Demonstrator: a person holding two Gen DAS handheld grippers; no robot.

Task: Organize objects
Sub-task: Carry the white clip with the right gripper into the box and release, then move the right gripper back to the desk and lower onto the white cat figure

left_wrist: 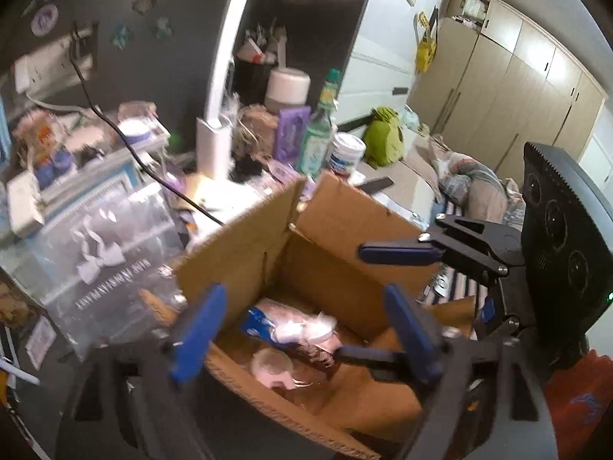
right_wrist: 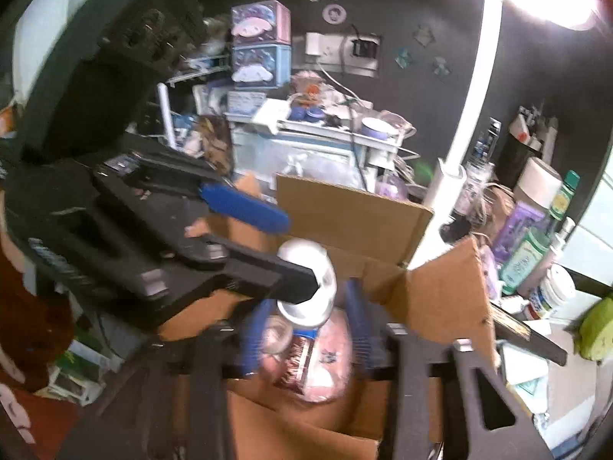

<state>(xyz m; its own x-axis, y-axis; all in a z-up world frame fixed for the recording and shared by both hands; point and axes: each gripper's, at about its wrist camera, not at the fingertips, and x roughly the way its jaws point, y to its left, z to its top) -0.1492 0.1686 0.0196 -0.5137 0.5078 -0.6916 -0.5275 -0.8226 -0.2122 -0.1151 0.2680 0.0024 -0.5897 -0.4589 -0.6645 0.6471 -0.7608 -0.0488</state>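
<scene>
An open cardboard box (left_wrist: 325,253) stands on the desk with a blue-and-white packet (left_wrist: 264,324), a brown patterned packet (left_wrist: 312,352) and a pale pink item (left_wrist: 274,370) inside. My left gripper (left_wrist: 302,333) hovers open and empty over the box's near rim. My right gripper (left_wrist: 379,303) reaches in from the right, open. In the right wrist view my right gripper (right_wrist: 306,329) is open over the box (right_wrist: 352,207), straddling a white jar (right_wrist: 310,283) and the packets (right_wrist: 306,360). The left gripper (right_wrist: 276,253) crosses from the left, open.
Behind the box stand a white lamp post (left_wrist: 214,145), a green bottle (left_wrist: 320,134), a purple box (left_wrist: 291,130), a white tub (left_wrist: 346,153) and clear plastic drawers (left_wrist: 99,253). A black cable (left_wrist: 126,142) runs across the desk. A bed with a green plush (left_wrist: 383,134) lies at right.
</scene>
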